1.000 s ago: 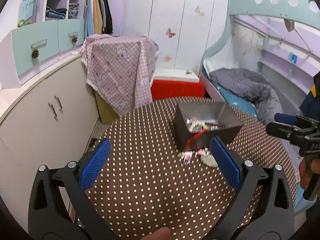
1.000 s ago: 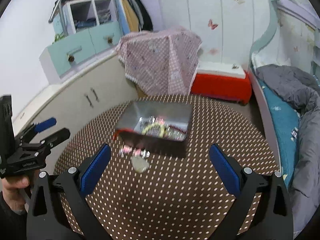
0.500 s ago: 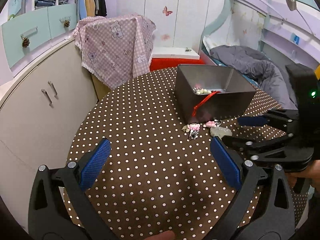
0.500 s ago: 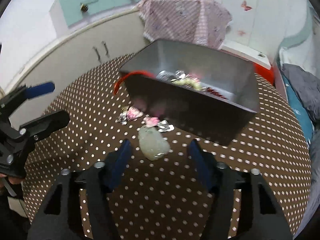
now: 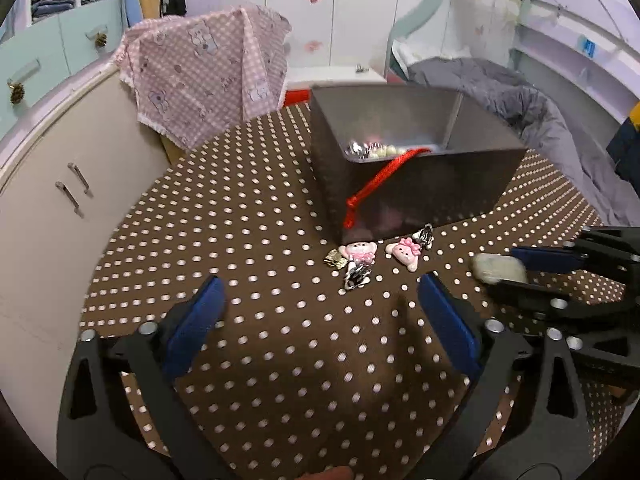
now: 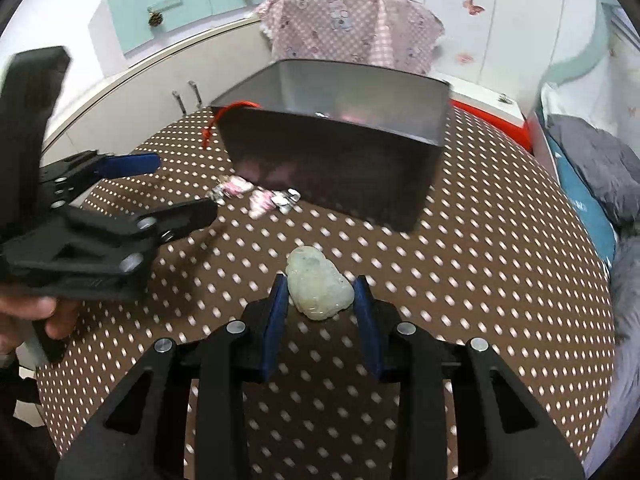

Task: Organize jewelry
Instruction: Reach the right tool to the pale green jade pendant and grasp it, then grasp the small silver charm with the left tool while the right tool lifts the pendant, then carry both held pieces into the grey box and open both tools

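Observation:
A pale green jade pendant (image 6: 320, 288) lies on the polka-dot table between the blue pads of my right gripper (image 6: 321, 296), which is nearly closed around it; it also shows in the left wrist view (image 5: 498, 268). A dark grey box (image 5: 412, 160) holds beads and a red cord (image 5: 376, 184) that hangs over its wall. Pink charms and small clips (image 5: 362, 256) lie in front of the box. My left gripper (image 5: 320, 304) is open and empty, hovering near the charms.
The round brown dotted table (image 5: 248, 200) stands beside a beige cabinet (image 5: 52, 200). A pink checked cloth (image 5: 208, 72) drapes over something behind it. A bed with grey bedding (image 5: 520, 92) is at the right.
My right gripper moved down to the jade pendant and narrowed around it. My left gripper moved closer to the charms and the box.

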Demonstrator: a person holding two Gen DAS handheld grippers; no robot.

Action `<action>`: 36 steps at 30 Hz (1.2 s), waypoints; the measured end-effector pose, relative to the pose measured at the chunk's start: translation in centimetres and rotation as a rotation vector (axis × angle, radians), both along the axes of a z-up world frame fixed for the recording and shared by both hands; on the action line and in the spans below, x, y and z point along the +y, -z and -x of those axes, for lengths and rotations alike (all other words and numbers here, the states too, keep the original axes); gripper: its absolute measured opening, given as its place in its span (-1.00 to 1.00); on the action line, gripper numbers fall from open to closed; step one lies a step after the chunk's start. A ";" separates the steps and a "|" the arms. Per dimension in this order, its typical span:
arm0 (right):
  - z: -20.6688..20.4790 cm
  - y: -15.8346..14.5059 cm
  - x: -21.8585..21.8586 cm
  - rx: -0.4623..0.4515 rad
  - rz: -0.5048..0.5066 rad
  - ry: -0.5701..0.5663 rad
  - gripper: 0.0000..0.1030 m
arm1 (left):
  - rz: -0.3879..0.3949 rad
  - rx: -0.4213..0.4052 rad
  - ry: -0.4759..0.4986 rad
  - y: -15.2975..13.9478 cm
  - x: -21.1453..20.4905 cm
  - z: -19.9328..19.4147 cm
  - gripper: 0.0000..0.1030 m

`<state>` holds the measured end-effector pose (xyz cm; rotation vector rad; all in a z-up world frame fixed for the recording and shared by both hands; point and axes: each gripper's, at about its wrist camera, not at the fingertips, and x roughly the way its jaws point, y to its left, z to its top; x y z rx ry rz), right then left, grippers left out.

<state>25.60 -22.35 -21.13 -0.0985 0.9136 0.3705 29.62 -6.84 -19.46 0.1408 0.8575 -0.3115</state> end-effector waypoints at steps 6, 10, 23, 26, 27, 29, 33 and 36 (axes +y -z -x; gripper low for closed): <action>0.4 0.0 -0.1 0.002 0.007 -0.011 -0.13 | 0.014 0.032 0.012 0.4 0.0 -0.6 0.02; -0.3 0.3 0.8 -0.014 0.025 -0.012 -0.02 | 0.030 0.033 0.024 0.4 0.3 -0.6 -0.26; 1.4 -0.3 -0.1 -0.012 -0.010 -0.009 -0.40 | 0.124 0.033 0.083 -0.1 1.1 0.4 -0.73; 2.1 -1.0 -0.4 -0.021 -0.027 -0.006 -0.40 | 0.145 0.012 0.088 -0.8 1.9 1.3 -0.73; 2.2 -1.3 -0.5 -0.026 -0.031 -0.007 -0.40 | 0.146 0.003 0.083 -1.2 2.3 1.7 -0.73; 2.6 -2.0 -0.8 -0.039 -0.036 -0.010 -0.40 | 0.156 -0.013 0.082 -1.9 3.0 2.3 -0.73; 3.0 -3.7 -1.2 -0.064 -0.079 -0.017 -0.40 | 0.178 -0.050 0.079 -3.6 4.3 3.6 -0.73; 3.2 -5.2 -1.5 -0.094 -0.092 -0.017 -0.40 | 0.198 -0.079 0.076 -5.2 5.4 4.2 -0.73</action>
